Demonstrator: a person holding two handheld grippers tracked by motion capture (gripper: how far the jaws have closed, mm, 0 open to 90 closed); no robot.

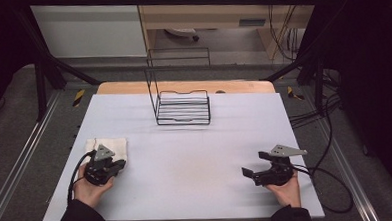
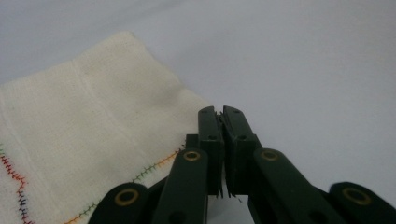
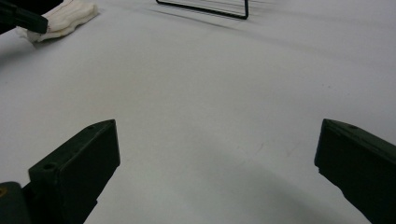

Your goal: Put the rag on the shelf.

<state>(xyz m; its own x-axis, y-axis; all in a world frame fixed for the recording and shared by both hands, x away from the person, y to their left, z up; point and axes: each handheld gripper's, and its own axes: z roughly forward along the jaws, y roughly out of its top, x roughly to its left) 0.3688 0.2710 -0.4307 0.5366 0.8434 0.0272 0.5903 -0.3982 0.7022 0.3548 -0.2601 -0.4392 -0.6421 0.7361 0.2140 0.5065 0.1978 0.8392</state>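
Note:
A folded cream cloth (image 1: pixel 108 146) with coloured stitching (image 2: pixel 93 121) lies flat on the left of the pale table (image 1: pixel 196 155). My left gripper (image 1: pixel 120 165) rests at the cloth's near right corner. Its jaws (image 2: pixel 223 112) are pressed together, the left one overlapping the cloth's edge, and I see no fabric between them. My right gripper (image 1: pixel 254 164) is at the table's right front, low over bare surface. Its jaws (image 3: pixel 217 135) are spread wide with nothing between them. In the right gripper view, the cloth (image 3: pixel 65 16) is far off at top left.
A black wire rack (image 1: pixel 183 108) with a tall back frame stands at the table's far middle; its base edge (image 3: pixel 210 9) is in the right gripper view. Black cables (image 1: pixel 332 184) trail off the right side. A metal frame surrounds the table.

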